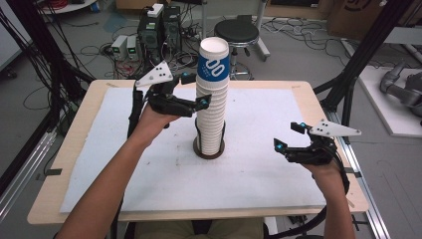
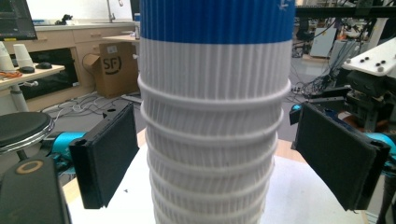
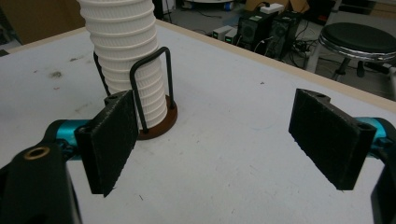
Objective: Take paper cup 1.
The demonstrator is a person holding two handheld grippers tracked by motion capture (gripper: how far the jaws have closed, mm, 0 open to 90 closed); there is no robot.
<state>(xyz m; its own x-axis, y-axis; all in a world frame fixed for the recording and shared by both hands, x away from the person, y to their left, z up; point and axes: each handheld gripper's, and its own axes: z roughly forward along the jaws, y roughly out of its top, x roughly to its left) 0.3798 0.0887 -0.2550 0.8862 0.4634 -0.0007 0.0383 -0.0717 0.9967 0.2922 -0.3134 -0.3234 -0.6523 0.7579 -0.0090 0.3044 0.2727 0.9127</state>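
- The left hand-held gripper (image 1: 194,89) is raised at the left side of the stack of paper cups (image 1: 211,99), at about mid-height of the stack.
- Its jaws stand wide apart, one on either side of the stack; in the left gripper view the ribbed cup walls sit between the two black pads (image 2: 112,154) with a clear gap on both sides, so nothing is clamped.
- The right hand-held gripper (image 1: 288,137) is held low over the right part of the counter (image 1: 273,107), well apart from the stack, its jaws pointing left toward it.
- Its jaws are spread open too, with nothing between them but the bare white surface seen in the right gripper view.
- The stack of paper cups stands upright near the middle of the counter, a little toward the far side; the top cup (image 1: 214,62) carries a blue band with white markings, and the cups below show as white ribbed rims.
- The stack sits in a cup holder (image 3: 156,109), a round brown base with thin black wire loops rising around the lowest cups.
- A white mat (image 1: 149,174) covers most of the counter, leaving a wooden edge around it.
- Beyond the far edge, on the floor, stand a round black stool (image 1: 236,32) and some computer boxes (image 1: 157,30) among cables.
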